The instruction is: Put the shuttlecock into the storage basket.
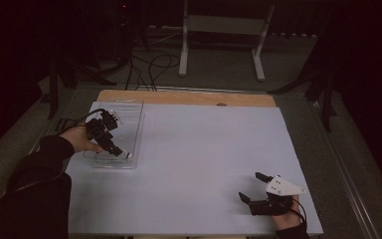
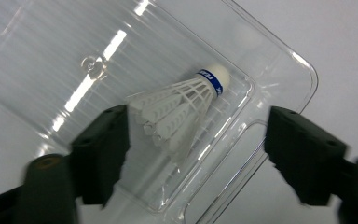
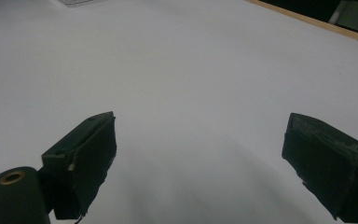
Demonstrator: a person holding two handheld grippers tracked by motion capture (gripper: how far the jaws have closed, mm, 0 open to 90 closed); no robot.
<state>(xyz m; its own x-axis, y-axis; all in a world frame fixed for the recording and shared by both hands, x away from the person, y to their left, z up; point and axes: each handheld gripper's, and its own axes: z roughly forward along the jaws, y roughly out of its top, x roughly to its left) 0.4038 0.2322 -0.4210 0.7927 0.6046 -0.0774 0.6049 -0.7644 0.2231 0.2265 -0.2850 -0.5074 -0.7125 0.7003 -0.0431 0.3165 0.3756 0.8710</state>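
A white shuttlecock (image 2: pixel 186 102) with a blue band round its cork lies on its side in a corner of a clear plastic tray (image 2: pixel 303 70). My left gripper (image 2: pixel 198 114) hovers open just above it, one jaw to each side, and the pads do not press on it. In the high view the left gripper (image 1: pixel 115 149) points down into the near end of the tray (image 1: pixel 129 107) at the table's left. My right gripper (image 1: pixel 250 185) rests open near the front right, and its jaws (image 3: pixel 203 123) hold nothing above the bare white surface.
The white table top (image 1: pixel 204 149) has a wooden strip along its far edge (image 1: pixel 189 97). Beyond it on the dark floor are cables (image 1: pixel 151 67) and a white metal stand (image 1: pixel 224 30).
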